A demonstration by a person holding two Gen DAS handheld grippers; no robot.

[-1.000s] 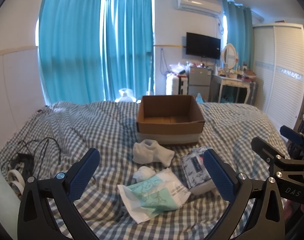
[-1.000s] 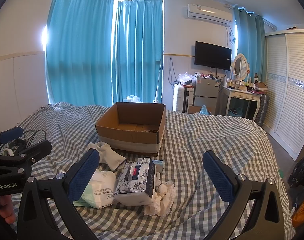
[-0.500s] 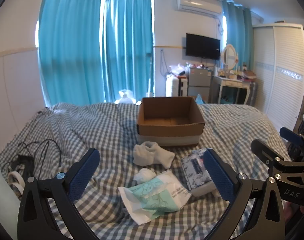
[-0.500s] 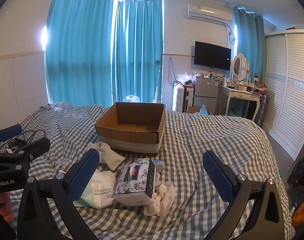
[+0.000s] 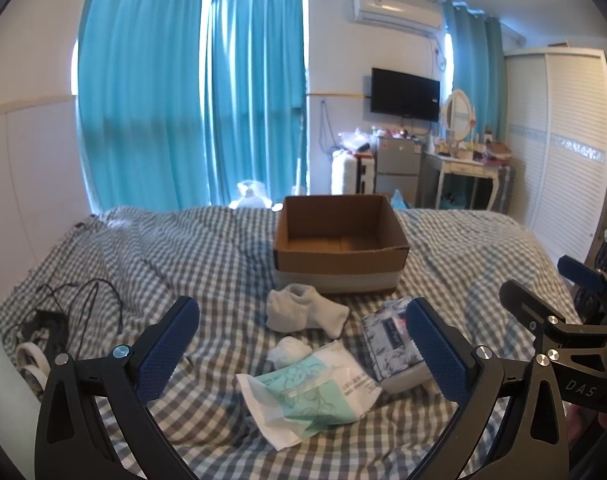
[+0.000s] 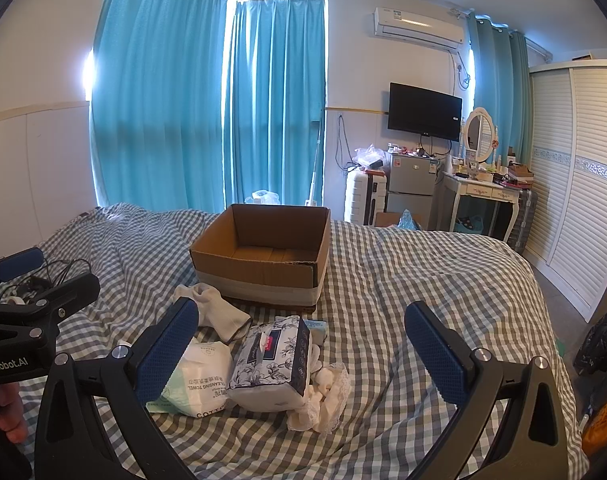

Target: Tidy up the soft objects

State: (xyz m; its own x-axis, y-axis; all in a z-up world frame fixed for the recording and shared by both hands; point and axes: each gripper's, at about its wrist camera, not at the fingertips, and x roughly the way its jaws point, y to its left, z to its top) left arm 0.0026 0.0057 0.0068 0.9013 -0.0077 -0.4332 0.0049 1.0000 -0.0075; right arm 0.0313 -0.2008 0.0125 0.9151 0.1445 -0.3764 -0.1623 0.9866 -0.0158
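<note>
Bed [image 5: 483, 248] in grey-white gingham carried everything. Cardboard box [image 5: 339, 254] sat open and empty at mid-bed, long axis across the left wrist view, open side up.

Soft items lay clustered just in front of the box. Cleansing towel pack [image 5: 315, 390], white-green plastic, lay flat nearest the left camera, long axis roughly left-right, torn flap toward the lower left. Looked light, squashy and slippery-skinned; best pinched across the short side at the bulk, not the loose flap. Floral tissue pack [image 6: 269, 364] lay just right of it, touching or nearly so, long axis pointing toward the box, dispenser slot up; light, compressible, grip across the narrow width. White socks [image 5: 303, 312] lay between packs and box, toe toward the right; limp, take at the thick folded middle. Small white bundle [image 5: 289, 350] touched the towel pack's far edge. Lacy white piece [image 6: 323, 394] lay against the tissue pack's right side, maybe another sock, hard to tell.

Left hand-held gripper [image 5: 303, 352] hovered over the cluster, jaws spread wide, holding nothing. Right hand-held gripper [image 6: 301, 354] likewise wide apart and empty, tissue pack between its fingers in view.
</note>
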